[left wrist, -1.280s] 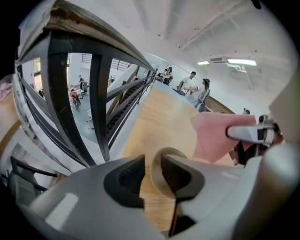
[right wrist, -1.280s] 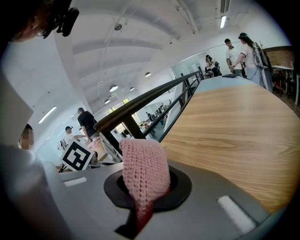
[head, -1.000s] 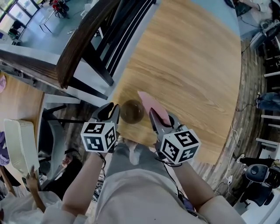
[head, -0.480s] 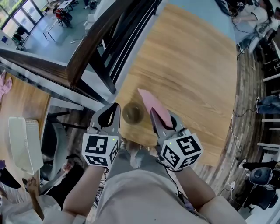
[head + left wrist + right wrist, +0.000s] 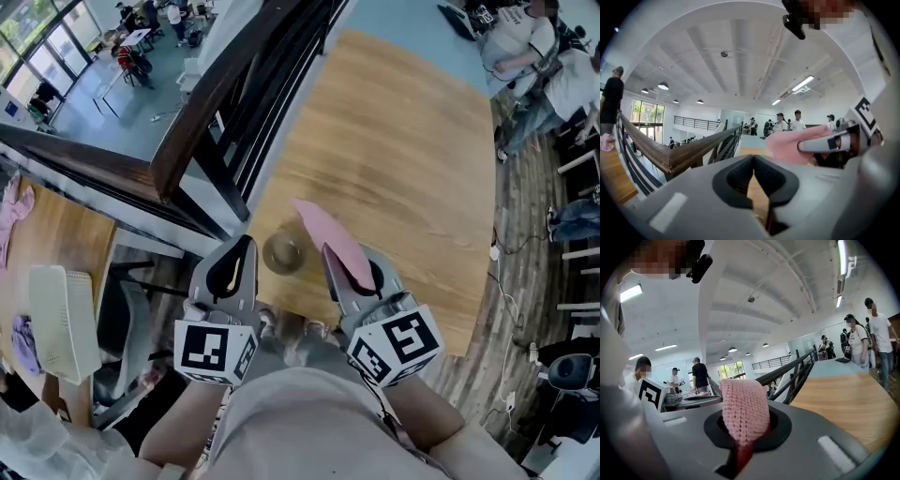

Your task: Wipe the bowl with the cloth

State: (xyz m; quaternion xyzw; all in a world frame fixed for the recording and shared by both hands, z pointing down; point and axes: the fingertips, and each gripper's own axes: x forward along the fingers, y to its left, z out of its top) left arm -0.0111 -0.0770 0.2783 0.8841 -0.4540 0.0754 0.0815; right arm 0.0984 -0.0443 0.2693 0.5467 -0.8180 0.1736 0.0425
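Pink cloth (image 5: 328, 239), one, in right gripper (image 5: 349, 270); one bowl (image 5: 282, 253), one wooden table (image 5: 403, 169).

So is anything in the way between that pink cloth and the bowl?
Nothing visible. The pink cloth, clamped in the right gripper, hovers near the bowl on the wooden table, with bare tabletop between them.

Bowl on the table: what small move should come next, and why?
Probably lower the right gripper, shut on the pink cloth, toward the bowl: it sits unheld on the table, and the left gripper is shut, empty.
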